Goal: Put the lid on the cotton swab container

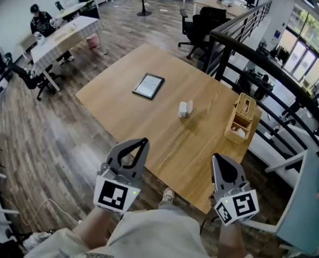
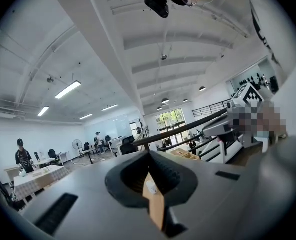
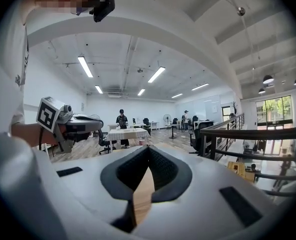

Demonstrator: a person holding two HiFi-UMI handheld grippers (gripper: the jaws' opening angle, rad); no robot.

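- Left gripper (image 1: 143,142), grey with a marker cube: held low by the person's body, over the near edge of the table. Jaws shut tip to tip, nothing between them.
- Right gripper (image 1: 217,158), same build: also low and near, jaws shut and empty.
- Light wooden table (image 1: 148,128): starts just ahead of both grippers.
- Small white cotton swab container (image 1: 183,110): mid-table, well ahead of both grippers and between their lines, about equally near to each. It's too small to read its long axis or to pick out the lid.
- Pale wooden organiser box (image 1: 241,120): right of the container, at the table's edge.
- Dark-framed flat tablet (image 1: 148,85): further back and to the left.
- My read: reach not yet begun; both grippers must open before any grasp.
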